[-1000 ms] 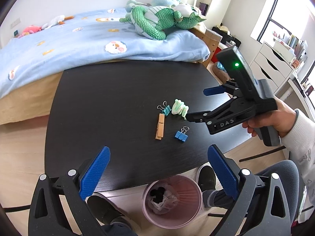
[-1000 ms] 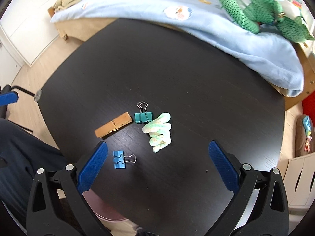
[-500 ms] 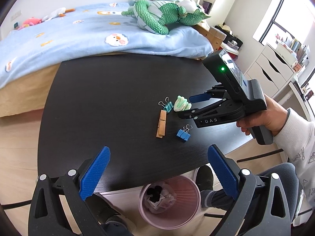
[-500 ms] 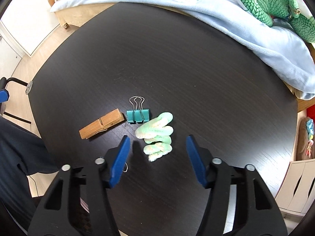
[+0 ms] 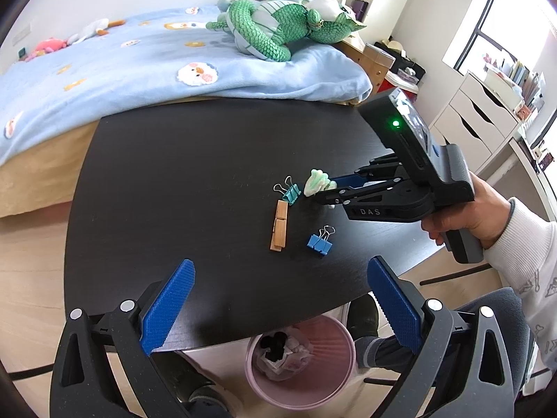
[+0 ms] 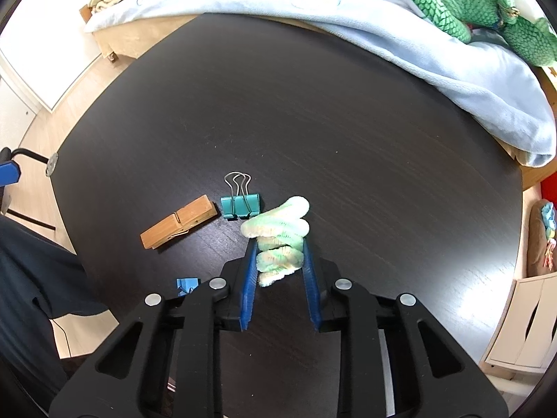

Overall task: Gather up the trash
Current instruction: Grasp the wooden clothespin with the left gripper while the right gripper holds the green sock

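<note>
A fuzzy green-and-white twisted pipe cleaner (image 6: 278, 237) lies on the black table (image 6: 313, 122). My right gripper (image 6: 279, 247) has its blue pads closed against both sides of it; it also shows in the left wrist view (image 5: 325, 191), with the pipe cleaner (image 5: 315, 182) at its tips. My left gripper (image 5: 278, 306) is open and empty, above the table's near edge. A pink trash bin (image 5: 301, 351) with crumpled paper inside stands on the floor below that edge.
A wooden clothespin (image 6: 178, 222), a teal binder clip (image 6: 240, 202) and a blue binder clip (image 5: 319, 241) lie beside the pipe cleaner. A bed with a blue blanket (image 5: 139, 69) and a green plush dragon (image 5: 278, 31) borders the table's far side. White drawers (image 5: 487, 111) stand at right.
My right gripper moved forward over the pipe cleaner and its jaws closed from wide open onto it. My left gripper stayed open, drifting slightly.
</note>
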`<state>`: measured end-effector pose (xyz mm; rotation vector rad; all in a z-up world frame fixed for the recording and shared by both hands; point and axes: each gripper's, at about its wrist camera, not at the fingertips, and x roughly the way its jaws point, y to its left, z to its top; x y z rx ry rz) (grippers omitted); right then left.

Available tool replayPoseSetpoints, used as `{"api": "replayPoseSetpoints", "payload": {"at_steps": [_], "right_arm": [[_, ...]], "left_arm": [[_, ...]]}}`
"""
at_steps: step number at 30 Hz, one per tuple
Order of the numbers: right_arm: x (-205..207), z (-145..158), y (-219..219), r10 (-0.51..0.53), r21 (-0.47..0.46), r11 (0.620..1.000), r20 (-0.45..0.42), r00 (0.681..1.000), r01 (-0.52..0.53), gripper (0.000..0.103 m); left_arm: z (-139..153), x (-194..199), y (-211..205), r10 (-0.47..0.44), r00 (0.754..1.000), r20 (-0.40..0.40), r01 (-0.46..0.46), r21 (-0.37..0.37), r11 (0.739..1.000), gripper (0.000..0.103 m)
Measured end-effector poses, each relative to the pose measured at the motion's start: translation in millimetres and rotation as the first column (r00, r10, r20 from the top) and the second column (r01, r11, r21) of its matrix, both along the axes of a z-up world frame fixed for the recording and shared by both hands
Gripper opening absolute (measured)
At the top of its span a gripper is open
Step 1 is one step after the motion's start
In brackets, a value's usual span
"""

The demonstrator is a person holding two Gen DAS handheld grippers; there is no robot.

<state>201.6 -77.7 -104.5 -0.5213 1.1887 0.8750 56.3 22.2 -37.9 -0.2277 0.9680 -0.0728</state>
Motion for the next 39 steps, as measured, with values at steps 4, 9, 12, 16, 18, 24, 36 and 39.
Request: {"api": "replayPoseSetpoints", "payload": {"at_steps": [4,9,12,16,18,24,36,39], "right_arm": [[-4.2,9.8,-9.8,-0.043,0.031,0.999,0.003,0.999,0.043,0.024],[-10.5,23.0,-32.6,-0.114,0.077,0.991,-0.007,0.994,0.114,0.024],[-16.0,26.1,-39.5,-0.139,0.090,0.986,-0.009,0.990,0.139,0.024],[-21.3,31.8,-49.9,-0.180,0.110,0.977,-0.014,0.984,0.180,0.024],[-22.3,34.1,-57.3,-0.190,0.114,0.975,-0.015,0.982,0.190,0.024],[-24.9,38.1,-67.7,-0.198,0.117,0.973,-0.006,0.980,0.197,0.024],[-22.9,36.4,-81.2,-0.217,0.120,0.969,-0.009,0.976,0.217,0.024],[-23.1,35.2,-81.7,-0.218,0.122,0.968,-0.012,0.976,0.218,0.024]], "left_arm": [[-0.9,6.4,-1.8,-0.011,1.000,-0.004,0.011,0.018,1.000,0.095],[-5.2,19.1,-3.6,-0.024,1.000,-0.018,0.025,0.039,0.999,0.095],[-9.7,29.3,-3.8,-0.032,0.999,-0.035,0.033,0.047,0.998,0.095],[-15.7,44.1,-5.5,-0.046,0.997,-0.058,0.051,0.074,0.996,0.095],[-19.1,51.8,-6.3,-0.051,0.996,-0.070,0.057,0.080,0.995,0.095],[-38.6,77.1,-9.2,-0.068,0.989,-0.135,0.083,0.112,0.990,0.095],[-76.1,100.8,-19.7,-0.091,0.968,-0.235,0.128,0.150,0.980,0.064],[-79.3,100.0,-22.3,-0.100,0.965,-0.244,0.138,0.142,0.980,0.051]]}}
